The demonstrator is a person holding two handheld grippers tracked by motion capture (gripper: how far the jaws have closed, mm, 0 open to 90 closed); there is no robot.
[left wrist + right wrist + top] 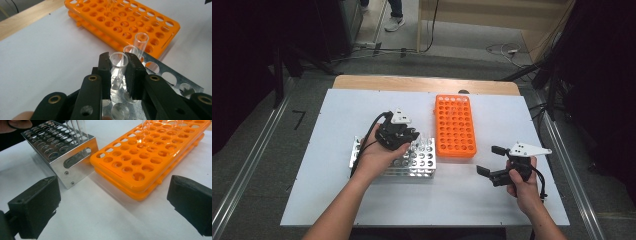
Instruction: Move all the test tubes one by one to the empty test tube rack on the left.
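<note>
White tabletop (337, 200) under the lights, wooden edge at the far side, grey floor beyond with somebody's feet just in shot at the top of the high view. Two racks out there: one metal rack (422, 162) on the left, one orange rack (455, 126) just beside it to the right, the pair very close but whether they touch is hard to call. And look at the left gripper (119, 72), it's right over the metal rack with its jaws closed on a clear test tube (118, 65), pads either side of the glass just below the rim. That tube stands upright, long axis vertical, lower end still down in its hole, so the way out, by my reading, is straight up along that axis before anything goes sideways. The orange rack lies forward and to the right of those jaws, and the left hand is by far the nearer one to the tube. Behind the gripped tube I count two more in the left gripper view, so three there; further tubes may sit elsewhere in that rack, too faint to count. At least one clear tube (146, 126) appears to stand in the orange rack's far rows. Over on the right, the right gripper (493, 162) hangs above bare table with jaws spread wide, holding nothing, well apart from both racks.
</note>
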